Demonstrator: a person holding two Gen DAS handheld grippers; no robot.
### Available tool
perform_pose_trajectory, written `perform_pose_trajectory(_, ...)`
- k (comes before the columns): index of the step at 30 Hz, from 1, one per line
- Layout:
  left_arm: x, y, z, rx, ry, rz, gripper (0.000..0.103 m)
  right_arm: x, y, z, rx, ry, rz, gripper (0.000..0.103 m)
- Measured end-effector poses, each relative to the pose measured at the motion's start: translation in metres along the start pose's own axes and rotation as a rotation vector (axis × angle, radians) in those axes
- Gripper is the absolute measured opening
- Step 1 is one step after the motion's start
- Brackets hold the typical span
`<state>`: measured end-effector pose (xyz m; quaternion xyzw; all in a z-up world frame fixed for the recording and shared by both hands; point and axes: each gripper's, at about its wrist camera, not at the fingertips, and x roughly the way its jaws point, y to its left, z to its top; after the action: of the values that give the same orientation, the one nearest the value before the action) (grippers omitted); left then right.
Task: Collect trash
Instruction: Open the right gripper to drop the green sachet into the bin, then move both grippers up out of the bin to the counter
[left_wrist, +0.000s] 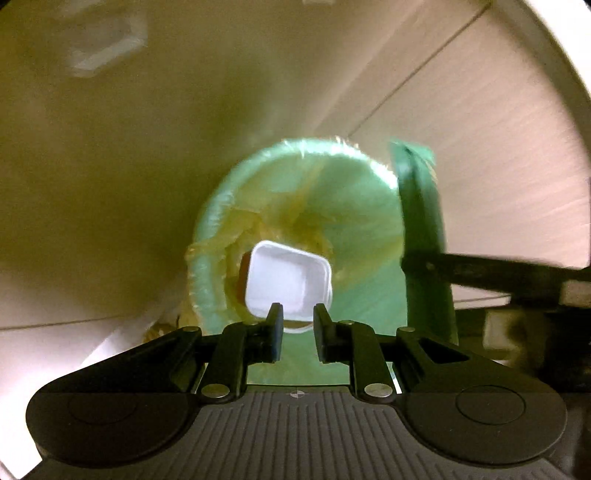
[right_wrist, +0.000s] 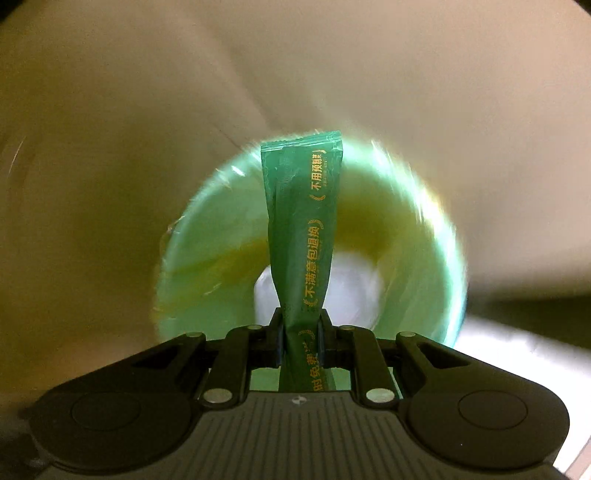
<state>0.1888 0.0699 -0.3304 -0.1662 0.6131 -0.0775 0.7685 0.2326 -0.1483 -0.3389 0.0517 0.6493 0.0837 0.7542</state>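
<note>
From my left wrist, I look steeply down into a bin lined with a pale green bag (left_wrist: 354, 206). A white plastic tray (left_wrist: 286, 282) lies in the bottom of it, tilted, with something reddish-brown showing just at its left edge. My left tongs (left_wrist: 298, 325) stand parted and grasp nothing; the tray is seen through the gap between them, but the pads do not touch it. To the right, a dark green sachet (left_wrist: 424, 229) hangs over the bin's rim, held by my right tongs, whose black fingers (left_wrist: 480, 273) reach in from the right edge. Light wood-grain flooring (left_wrist: 498, 122) shows beyond the bin.

From my right wrist, the view is again down into the green-lined bin (right_wrist: 207, 240), much blurred. My right tongs (right_wrist: 301, 332) are clenched on the lower part of the sachet (right_wrist: 303, 221), which stands up from the pads, twisted, with gold printed characters along it. Something white (right_wrist: 354, 291) shows dimly in the bin's bottom behind it.
</note>
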Motion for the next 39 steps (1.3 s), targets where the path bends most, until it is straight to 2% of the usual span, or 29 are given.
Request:
perform_pose_trajectory(3, -0.017, 0.006, -0.01, -0.047, -0.04, -0.006, 0.02, -0.002, 0.038, -0.005, -0.394, -0.046, -0.033, 0.016)
perform_pose_trajectory(5, -0.025, 0.014, -0.018, -0.102, -0.065, -0.01, 0.02, -0.001, 0.06, -0.023, -0.706, -0.061, -0.091, 0.016)
perform_pose_trajectory(7, -0.032, 0.019, -0.026, -0.146, -0.086, -0.01, 0.02, 0.003, 0.072, -0.041, -0.938, -0.066, -0.116, 0.016)
perform_pose_trajectory(10, -0.045, 0.02, -0.034, -0.176, -0.124, -0.009, 0.02, 0.011, 0.081, -0.06, -1.133, -0.058, -0.08, 0.018)
perform_pose_trajectory(13, -0.056, 0.025, -0.042, -0.205, -0.157, -0.007, 0.02, 0.025, 0.089, -0.069, -1.264, -0.074, -0.125, 0.043)
perform_pose_trajectory(15, -0.058, 0.027, -0.046, -0.222, -0.166, 0.002, 0.02, 0.023, 0.085, -0.072, -1.305, -0.093, -0.142, 0.047)
perform_pose_trajectory(18, -0.056, 0.025, -0.049, -0.237, -0.161, 0.011, 0.02, 0.007, 0.075, -0.069, -1.289, -0.098, -0.14, 0.047)
perform_pose_trajectory(20, -0.061, 0.017, -0.047, -0.216, -0.163, 0.014, 0.02, -0.014, 0.066, -0.062, -1.208, -0.123, -0.142, 0.05)
perform_pose_trajectory(23, -0.073, 0.004, -0.041, -0.164, -0.168, 0.011, 0.02, -0.052, 0.042, -0.037, -0.98, -0.165, -0.112, 0.058)
perform_pose_trajectory(27, -0.098, -0.023, -0.027, -0.053, -0.19, 0.007, 0.02, -0.104, 0.009, -0.014, -0.636, -0.221, -0.031, 0.059)
perform_pose_trajectory(30, -0.121, -0.042, -0.01, 0.007, -0.209, 0.023, 0.02, -0.138, -0.006, -0.009, -0.454, -0.292, -0.001, 0.062)
perform_pose_trajectory(32, -0.137, -0.055, 0.003, 0.046, -0.231, 0.028, 0.02, -0.162, -0.008, -0.01, -0.383, -0.348, 0.013, 0.062)
perform_pose_trajectory(36, -0.167, -0.08, 0.026, 0.137, -0.278, 0.027, 0.02, -0.206, 0.002, -0.007, -0.335, -0.465, 0.033, 0.063)
perform_pose_trajectory(39, -0.185, -0.088, 0.041, 0.192, -0.305, 0.035, 0.02, -0.238, 0.014, -0.001, -0.29, -0.55, 0.068, 0.069)
